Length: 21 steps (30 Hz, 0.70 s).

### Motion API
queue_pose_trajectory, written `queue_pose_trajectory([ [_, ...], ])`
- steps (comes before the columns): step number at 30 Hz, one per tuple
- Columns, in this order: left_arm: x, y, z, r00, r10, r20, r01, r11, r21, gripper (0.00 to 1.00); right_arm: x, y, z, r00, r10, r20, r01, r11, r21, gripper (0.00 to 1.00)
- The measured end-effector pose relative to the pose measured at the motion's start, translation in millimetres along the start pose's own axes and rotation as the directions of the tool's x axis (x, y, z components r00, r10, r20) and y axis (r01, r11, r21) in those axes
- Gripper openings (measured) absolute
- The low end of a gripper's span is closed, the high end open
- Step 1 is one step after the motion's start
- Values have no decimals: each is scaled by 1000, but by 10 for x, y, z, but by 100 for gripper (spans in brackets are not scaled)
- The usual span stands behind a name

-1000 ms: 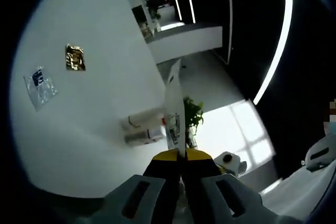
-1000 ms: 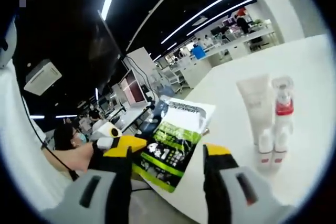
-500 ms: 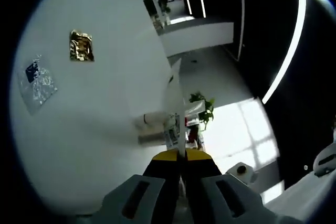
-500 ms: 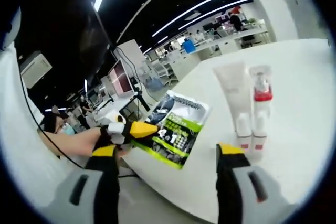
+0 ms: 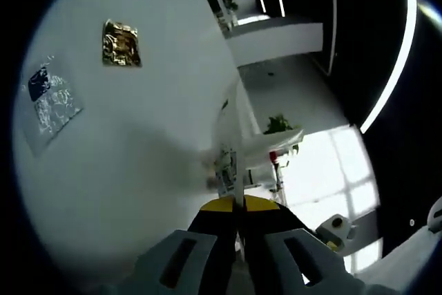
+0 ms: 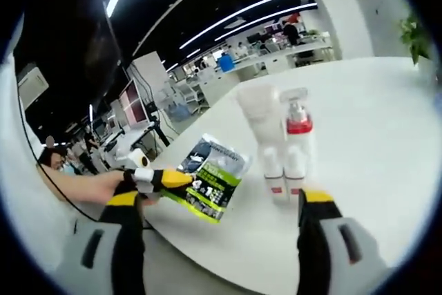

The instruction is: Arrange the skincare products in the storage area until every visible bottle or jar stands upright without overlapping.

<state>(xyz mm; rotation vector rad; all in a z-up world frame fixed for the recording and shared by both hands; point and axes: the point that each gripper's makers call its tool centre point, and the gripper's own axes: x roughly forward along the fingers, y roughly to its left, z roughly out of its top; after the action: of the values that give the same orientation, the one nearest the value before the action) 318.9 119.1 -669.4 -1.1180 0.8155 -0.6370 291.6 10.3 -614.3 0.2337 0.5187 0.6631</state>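
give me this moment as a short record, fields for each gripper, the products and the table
left gripper: shut on green and white sachet, seen edge-on between its jaws
right gripper: open, holds nothing
white tube: upright on white table
red-collared spray bottle: upright, close beside the tube
gold foil sachet: flat on table
clear sachet with dark label: flat on table, apart from the gold one

Bright ceiling strips (image 6: 207, 22) overhead, glaring white table (image 5: 124, 136) (soft motion blur), fisheye-bent edges
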Motion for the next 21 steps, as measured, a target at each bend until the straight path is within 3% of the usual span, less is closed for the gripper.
queue_pose_trajectory([
  [12, 192, 321, -60, 993, 118, -16, -117, 992, 54, 0, -91, -255, -1, 997, -71, -7, 71, 997, 15, 97],
  [14, 182, 440, -73, 983, 183, -28, -177, 973, 148, 0, -117, -303, 12, 997, -82, 3, 82, 997, 14, 98],
  [17, 168, 583, -69, 963, 268, -12, -260, 944, 205, 0, -136, -380, -5, 995, -100, 1, 100, 995, 29, 97],
  [21, 178, 639, -98, 953, 304, -6, -291, 917, 274, 1, -157, -447, -7, 993, -119, -1, 118, 992, 38, 97],
])
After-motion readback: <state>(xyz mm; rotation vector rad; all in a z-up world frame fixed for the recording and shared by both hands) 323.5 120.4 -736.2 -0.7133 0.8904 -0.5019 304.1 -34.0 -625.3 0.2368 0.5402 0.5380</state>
